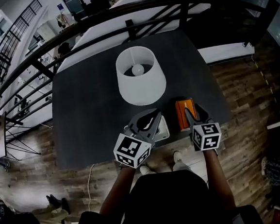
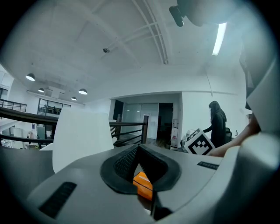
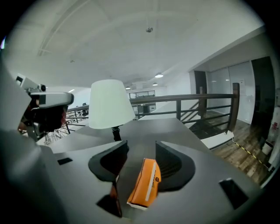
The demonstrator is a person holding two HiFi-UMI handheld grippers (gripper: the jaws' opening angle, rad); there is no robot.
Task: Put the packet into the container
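Straddling orange packet [image 3: 146, 181] on dark surface [image 3: 144, 129] with right tongs [image 3: 141, 146] partly open, not gripping; holding left tongs [image 2: 138, 148] closed, empty.

The person wears a black top [image 1: 173, 199] that leaves the forearms bare, and pale shoes [image 1: 145, 170]. The left hand-held gripper [image 1: 150, 117] has a smooth, light-grey shell, broad and rounded. Its black ribbed pads [image 2: 119, 164] sit in a curved black surround, and a small dark rectangular slot [image 2: 59, 199] is cut into its flank. The right hand-held gripper [image 1: 193, 114] is built alike, with a grey shell, black textured pads [image 3: 173, 165] and dark slots on both sides. Each carries a white cube at its back end, the left cube [image 1: 132, 150] and the right cube [image 1: 206, 136], printed with black square markers on every visible face.
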